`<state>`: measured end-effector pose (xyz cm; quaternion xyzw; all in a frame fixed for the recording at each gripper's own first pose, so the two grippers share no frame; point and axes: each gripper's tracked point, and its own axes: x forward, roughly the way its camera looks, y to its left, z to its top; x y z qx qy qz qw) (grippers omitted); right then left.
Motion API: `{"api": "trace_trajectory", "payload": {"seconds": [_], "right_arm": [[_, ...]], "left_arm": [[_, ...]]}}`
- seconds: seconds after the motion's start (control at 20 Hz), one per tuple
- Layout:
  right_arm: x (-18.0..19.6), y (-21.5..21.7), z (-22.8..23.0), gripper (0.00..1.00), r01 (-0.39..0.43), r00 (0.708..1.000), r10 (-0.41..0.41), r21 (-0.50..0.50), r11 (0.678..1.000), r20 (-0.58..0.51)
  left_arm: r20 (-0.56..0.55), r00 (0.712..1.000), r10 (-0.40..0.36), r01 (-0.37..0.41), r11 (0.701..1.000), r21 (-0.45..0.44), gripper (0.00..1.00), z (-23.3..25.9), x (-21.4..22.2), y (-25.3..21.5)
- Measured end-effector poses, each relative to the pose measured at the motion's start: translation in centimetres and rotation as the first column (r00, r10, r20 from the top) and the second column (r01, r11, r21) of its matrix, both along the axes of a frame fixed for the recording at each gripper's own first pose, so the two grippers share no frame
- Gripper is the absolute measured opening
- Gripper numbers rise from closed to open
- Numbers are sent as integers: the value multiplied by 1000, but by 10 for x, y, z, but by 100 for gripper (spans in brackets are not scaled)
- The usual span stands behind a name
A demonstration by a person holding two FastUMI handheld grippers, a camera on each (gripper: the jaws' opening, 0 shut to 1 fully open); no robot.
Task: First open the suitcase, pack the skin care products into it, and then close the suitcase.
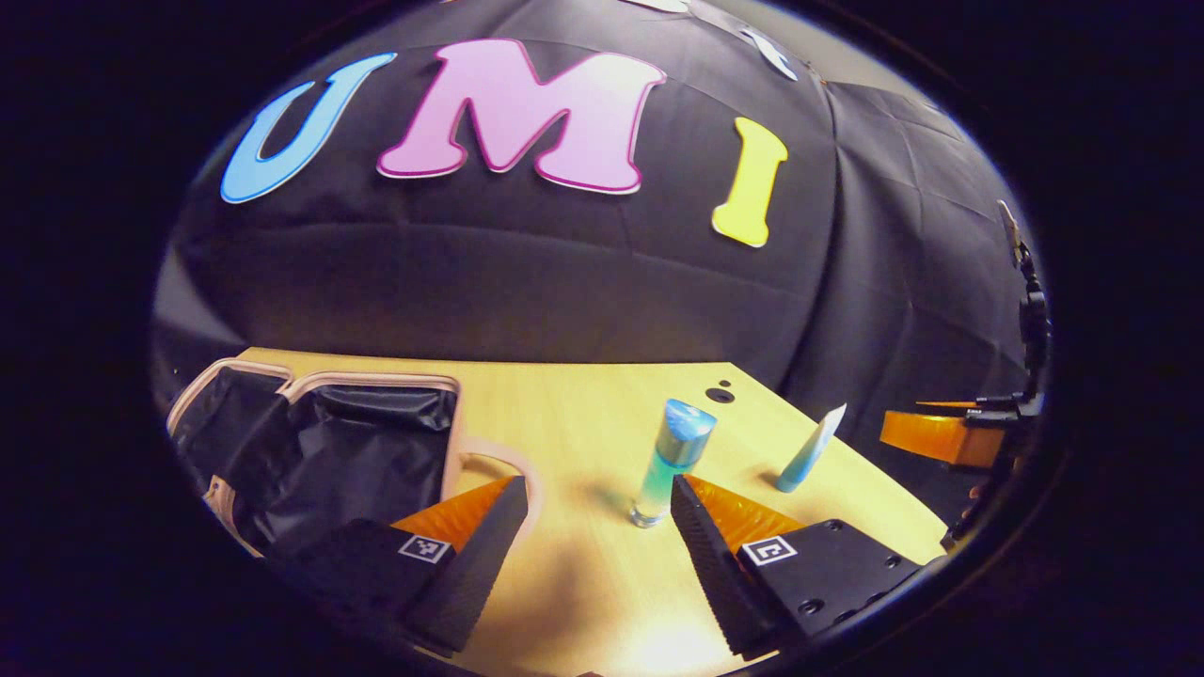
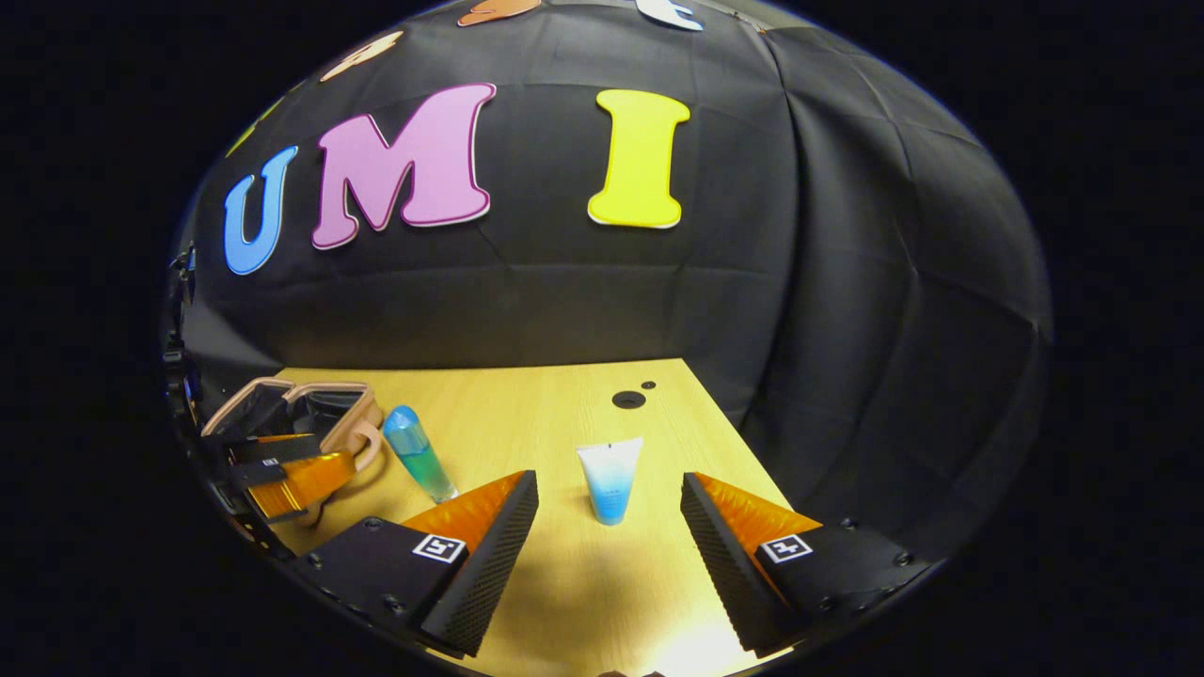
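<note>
Spread wide and empty, the right gripper (image 2: pixel 609 512) is aimed squarely at the upright white-and-blue tube (image 2: pixel 609 480), centred just ahead between its fingers. Equally open and empty, the left gripper (image 1: pixel 598 517) has the standing blue-green bottle (image 1: pixel 670 461) near its right finger; the suitcase (image 1: pixel 320 451) lies open to its left.

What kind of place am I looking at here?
Probably a staged recording booth, not a home: black cloth wall behind a bare wooden table, with just an open suitcase, a blue-green bottle and a tube set out.
</note>
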<state>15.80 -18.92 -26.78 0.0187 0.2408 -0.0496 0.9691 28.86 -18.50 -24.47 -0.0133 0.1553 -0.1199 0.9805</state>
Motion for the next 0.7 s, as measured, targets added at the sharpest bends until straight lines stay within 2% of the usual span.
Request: {"api": "trace_trajectory", "payload": {"seconds": [0.15, 0.3, 0.5, 0.6, 0.65, 0.7], "right_arm": [[10, -5, -19, 98, -4, 1000, 4, 23, 1000, -16], [23, -4, -40, 98, -12, 999, 13, 45, 999, -38], [48, -11, -62, 98, 16, 999, -14, 63, 998, -40], [59, -12, -78, 97, 30, 998, -26, 82, 996, -58], [65, -11, -85, 98, 33, 997, -27, 90, 995, -66], [70, -11, -91, 97, 36, 997, -30, 89, 995, -70]], "left_arm": [[-8, 1000, -9, 9, 1000, 27, 96, -19, 32, -34], [-37, 999, 31, -29, 999, 40, 96, -40, 69, -46], [-115, 991, 73, -72, 997, 12, 97, -64, 102, -55], [-116, 988, 99, -97, 995, 23, 78, -64, 106, -50], [-114, 988, 107, -104, 994, 37, 61, -65, 108, -49], [-111, 988, 109, -105, 994, 39, 53, -64, 105, -49]]}}
